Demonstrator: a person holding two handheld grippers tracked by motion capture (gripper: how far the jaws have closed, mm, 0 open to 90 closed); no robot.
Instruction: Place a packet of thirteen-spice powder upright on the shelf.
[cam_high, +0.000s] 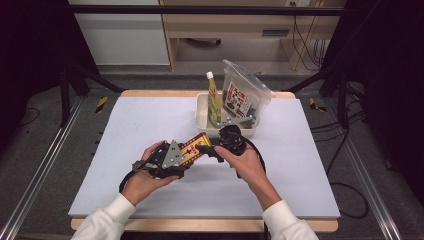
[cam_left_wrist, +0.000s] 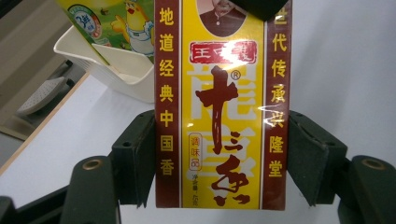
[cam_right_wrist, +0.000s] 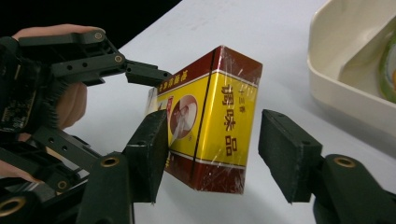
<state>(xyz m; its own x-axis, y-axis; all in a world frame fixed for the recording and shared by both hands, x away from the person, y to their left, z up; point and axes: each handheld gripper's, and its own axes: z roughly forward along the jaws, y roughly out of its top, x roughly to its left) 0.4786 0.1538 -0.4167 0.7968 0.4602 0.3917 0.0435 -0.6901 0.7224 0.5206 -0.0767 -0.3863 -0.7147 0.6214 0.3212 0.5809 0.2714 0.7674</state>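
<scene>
A yellow and dark-red seasoning box (cam_high: 196, 145) with Chinese print hangs a little above the white tabletop, near the front middle. My left gripper (cam_high: 189, 151) is shut on it: in the left gripper view both black pads (cam_left_wrist: 140, 158) press the long sides of the box (cam_left_wrist: 219, 116). My right gripper (cam_high: 212, 149) faces it from the right. In the right gripper view the box's end (cam_right_wrist: 219, 116) sits between the jaws of my right gripper (cam_right_wrist: 212, 154). Its left pad (cam_right_wrist: 149, 154) lies against the box's face and its right pad stands a small gap away, so it is open.
A white plastic tub (cam_high: 201, 112) stands just behind the hands, holding a yellow-green squeeze bottle (cam_high: 213, 97) with a white cap and a clear lidded container (cam_high: 242, 92) of packets. The tub's rim (cam_right_wrist: 336, 84) is close on the right in the right gripper view.
</scene>
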